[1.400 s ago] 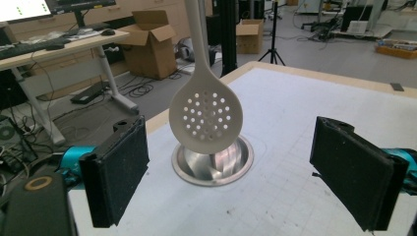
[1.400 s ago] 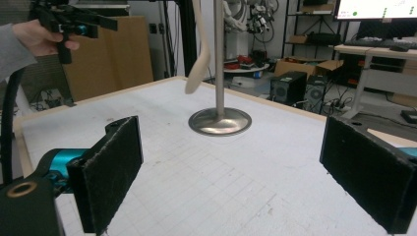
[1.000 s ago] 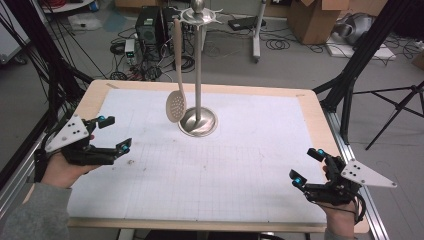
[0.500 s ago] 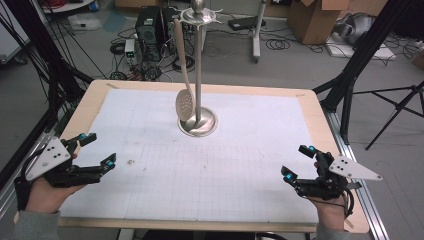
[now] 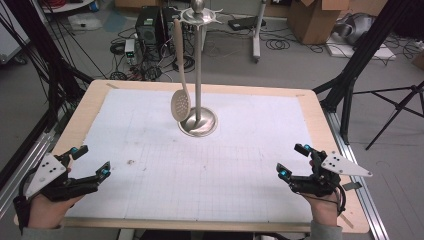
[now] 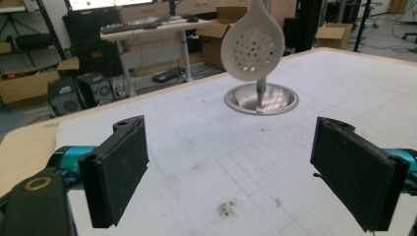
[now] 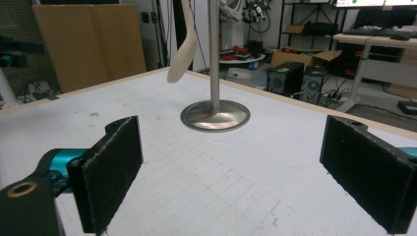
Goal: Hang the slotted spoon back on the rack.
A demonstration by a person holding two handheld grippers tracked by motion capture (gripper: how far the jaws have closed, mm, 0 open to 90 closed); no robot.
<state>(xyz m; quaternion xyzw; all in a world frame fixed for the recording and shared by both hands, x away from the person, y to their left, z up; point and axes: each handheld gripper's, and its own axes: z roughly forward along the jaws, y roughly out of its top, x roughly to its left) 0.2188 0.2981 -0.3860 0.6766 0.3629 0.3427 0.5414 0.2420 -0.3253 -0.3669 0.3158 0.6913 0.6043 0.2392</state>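
A metal stand with a round base rises at the far middle of the white gridded mat. A pale slotted spoon hangs from its top ring, bowl down, just left of the pole. My left gripper is open over the near left corner, far from the stand. Over the near right side my right gripper is open too. In the left gripper view the spoon hangs before the base, beyond the empty left gripper. The right gripper faces the base and spoon.
The mat lies on a wooden board whose rim shows all round. A small brown stain marks the mat near the left gripper. Tripod legs, cables and cardboard boxes stand on the floor beyond the table.
My left gripper has drawn back toward the near left corner. The right gripper has shifted slightly inward. The hanging spoon sways a little on the stand.
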